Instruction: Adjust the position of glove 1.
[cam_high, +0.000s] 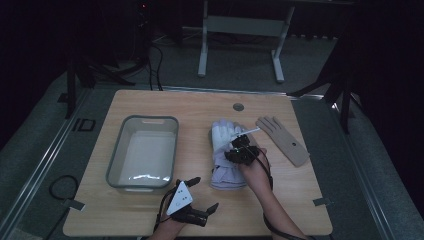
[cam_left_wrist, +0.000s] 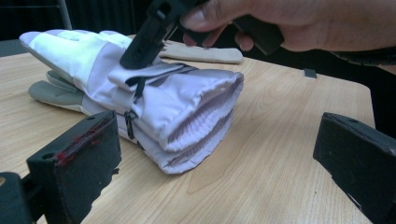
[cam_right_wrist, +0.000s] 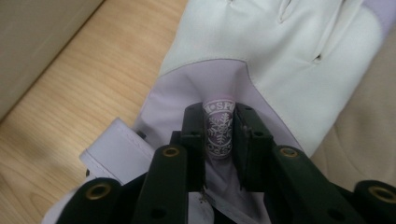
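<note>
High view puts the pair of white ski gloves (cam_high: 226, 154) stacked mid-table, long axis running away from the person, cuffs toward them, fingers pointing at the far edge. The right gripper (cam_high: 241, 151) sits directly on top, jaws nearly together and pinching up a fold of the upper glove's fabric around a snowflake badge (cam_right_wrist: 218, 129). The left gripper (cam_high: 196, 195) hangs near the front edge, jaws wide apart and empty, well short of the cuffs, between the gloves and the grey bin (cam_high: 143, 152). A tan flat glove (cam_high: 283, 139) lies beyond. How much of the lower glove is caught, I cannot tell.
</note>
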